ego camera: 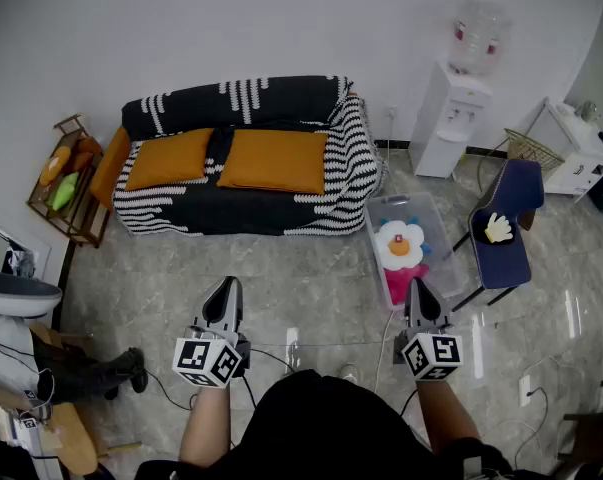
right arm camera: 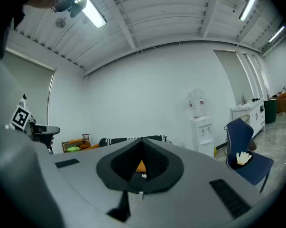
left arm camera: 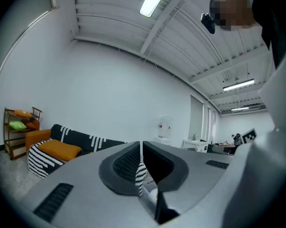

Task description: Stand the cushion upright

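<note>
The left gripper (ego camera: 225, 286) is held with its jaws pressed together, and nothing is pinched between them. The right gripper (ego camera: 418, 288) is likewise closed tight and empty. Both are kept in front of the striped sofa (ego camera: 281, 216), well apart from it, over the marble floor (ego camera: 301, 278). Two cushions are laid flat on the sofa's seat: the wider orange cushion (ego camera: 274, 160) near its middle, and the narrower orange cushion (ego camera: 169, 158) just beside it, toward the sofa's left end as seen in the head view. Neither cushion is touched by a gripper.
</note>
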Tool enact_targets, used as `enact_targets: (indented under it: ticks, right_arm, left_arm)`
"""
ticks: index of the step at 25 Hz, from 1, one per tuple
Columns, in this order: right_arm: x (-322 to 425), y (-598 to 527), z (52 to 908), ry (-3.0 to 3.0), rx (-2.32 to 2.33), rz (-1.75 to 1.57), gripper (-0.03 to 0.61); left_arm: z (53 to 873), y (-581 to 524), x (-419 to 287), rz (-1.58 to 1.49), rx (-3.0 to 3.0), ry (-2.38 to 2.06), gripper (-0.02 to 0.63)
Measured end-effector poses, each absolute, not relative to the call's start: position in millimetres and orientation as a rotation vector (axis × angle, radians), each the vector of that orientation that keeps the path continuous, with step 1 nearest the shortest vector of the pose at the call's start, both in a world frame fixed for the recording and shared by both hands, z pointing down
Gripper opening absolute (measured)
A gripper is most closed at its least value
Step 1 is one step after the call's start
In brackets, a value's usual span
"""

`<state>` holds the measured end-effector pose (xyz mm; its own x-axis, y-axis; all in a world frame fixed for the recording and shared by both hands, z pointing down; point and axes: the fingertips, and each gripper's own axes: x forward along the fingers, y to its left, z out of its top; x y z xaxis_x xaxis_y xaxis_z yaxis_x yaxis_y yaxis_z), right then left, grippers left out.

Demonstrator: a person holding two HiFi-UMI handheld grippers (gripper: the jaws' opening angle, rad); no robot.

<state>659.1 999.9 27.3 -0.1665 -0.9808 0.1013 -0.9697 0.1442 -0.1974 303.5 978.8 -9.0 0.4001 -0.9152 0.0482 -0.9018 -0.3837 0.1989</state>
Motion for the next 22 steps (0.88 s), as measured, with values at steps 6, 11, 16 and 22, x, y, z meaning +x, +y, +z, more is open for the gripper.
enact_targets:
  ticks: [6, 11, 16, 22]
  right_arm:
    - [653.1, 1004.5, 27.1, 2.341, -1.991, -0.335, 0.028]
    - [646.9, 1004.6, 26.3, 2.350, -1.983, -0.332, 0.028]
    - [642.5, 1006.4, 24.8, 2.327, -1.964, -0.332, 0.028]
    - [633.3, 1007.1, 11.0, 2.301, -1.886, -0.307, 0.045]
  left_arm:
    - [-8.7, 985.2, 293.8, -0.113, 2.444, -1.638, 0.034]
    - [-9.0, 985.1, 287.1, -0.105, 2.437, -1.642, 0.034]
    - [-8.6, 984.3, 285.8, -0.109, 2.449, -1.623, 0.034]
    - [-10.8, 984.9, 278.3, -0.136, 2.452, -1.633, 0.041]
